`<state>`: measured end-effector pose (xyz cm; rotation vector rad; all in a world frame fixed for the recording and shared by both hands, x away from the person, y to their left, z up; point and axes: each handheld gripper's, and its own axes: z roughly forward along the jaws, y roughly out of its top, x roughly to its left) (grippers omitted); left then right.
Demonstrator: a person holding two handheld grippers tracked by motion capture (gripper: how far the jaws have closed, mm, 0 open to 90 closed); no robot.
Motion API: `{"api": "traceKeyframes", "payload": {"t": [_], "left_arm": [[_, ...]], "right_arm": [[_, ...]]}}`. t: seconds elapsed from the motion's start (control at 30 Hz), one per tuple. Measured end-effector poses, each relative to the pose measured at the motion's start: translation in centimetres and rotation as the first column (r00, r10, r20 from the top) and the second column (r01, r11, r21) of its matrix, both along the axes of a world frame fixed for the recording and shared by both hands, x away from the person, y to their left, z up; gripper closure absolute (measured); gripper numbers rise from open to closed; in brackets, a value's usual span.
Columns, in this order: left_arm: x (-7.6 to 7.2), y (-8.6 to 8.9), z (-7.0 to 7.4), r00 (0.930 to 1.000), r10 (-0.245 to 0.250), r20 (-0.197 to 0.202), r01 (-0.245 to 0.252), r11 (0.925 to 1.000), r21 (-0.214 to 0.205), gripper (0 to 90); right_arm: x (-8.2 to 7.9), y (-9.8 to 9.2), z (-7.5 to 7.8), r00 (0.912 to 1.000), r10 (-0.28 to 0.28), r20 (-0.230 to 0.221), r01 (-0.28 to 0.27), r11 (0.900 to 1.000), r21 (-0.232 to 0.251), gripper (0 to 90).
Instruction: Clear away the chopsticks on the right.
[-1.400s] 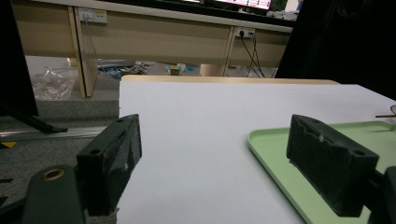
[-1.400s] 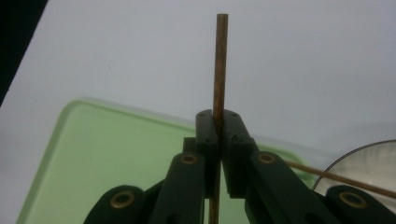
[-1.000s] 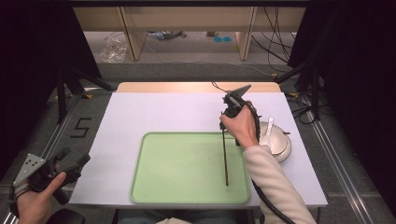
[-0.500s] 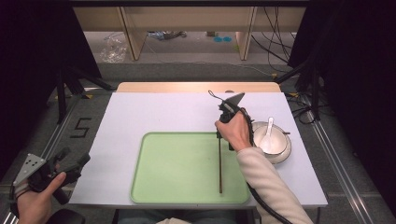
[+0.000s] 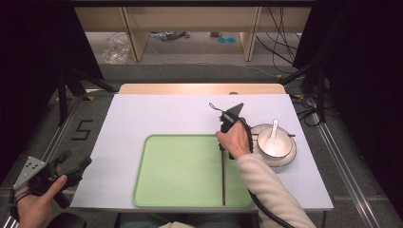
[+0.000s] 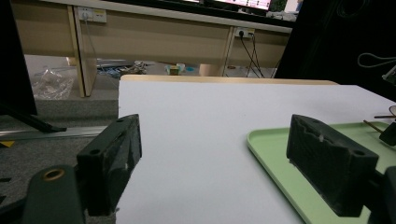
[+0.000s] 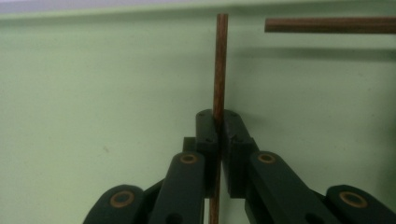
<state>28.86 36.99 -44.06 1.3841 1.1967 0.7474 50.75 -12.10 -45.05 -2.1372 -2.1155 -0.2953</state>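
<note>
My right gripper (image 5: 223, 151) points down over the right part of the green tray (image 5: 180, 166), shut on a thin brown chopstick (image 5: 223, 178) that runs from the hand toward the tray's near edge. In the right gripper view the chopstick (image 7: 218, 65) is pinched between the pads of that gripper (image 7: 219, 116), just above the tray (image 7: 93, 93). A second brown stick (image 7: 329, 24) lies crosswise near the tray's rim. My left gripper (image 5: 75, 159) is held off the table's near left corner. Its jaws stand wide apart with nothing between them (image 6: 219, 158).
A white bowl (image 5: 280, 147) with a white spoon (image 5: 273, 133) sits on a plate right of the tray, close to my right hand. A thin stick (image 5: 287, 135) rests across its rim. The white tabletop (image 5: 157, 114) lies beyond and left of the tray.
My right hand has sunk toward the tray and shifted a little left with the chopstick, uncovering the bowl. The left gripper has stayed put.
</note>
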Motion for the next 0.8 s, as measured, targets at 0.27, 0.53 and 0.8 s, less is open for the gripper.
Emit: {"api": "traceKeyframes", "payload": {"t": [0.27, 0.53, 0.8], "left_arm": [[0.0, 0.0, 0.0, 1.0, 0.002, 0.004, -0.002, 1.0, -0.006, 17.9], [0.0, 0.0, 0.0, 1.0, 0.001, 0.003, -0.001, 1.0, -0.006, 17.9], [0.0, 0.0, 0.0, 1.0, -0.001, 0.003, 0.001, 1.0, -0.006, 17.9]], "right_arm": [[-0.2, -0.2, -0.3, 0.9996, 0.015, -0.023, -0.016, 0.9989, -0.043, 87.3], [-0.4, 0.0, -0.2, 0.999, 0.034, -0.029, -0.036, 0.9977, -0.058, 82.2], [-0.5, 0.7, 1.8, 0.9904, 0.138, 0.012, -0.137, 0.9891, -0.054, 71.5]]}}
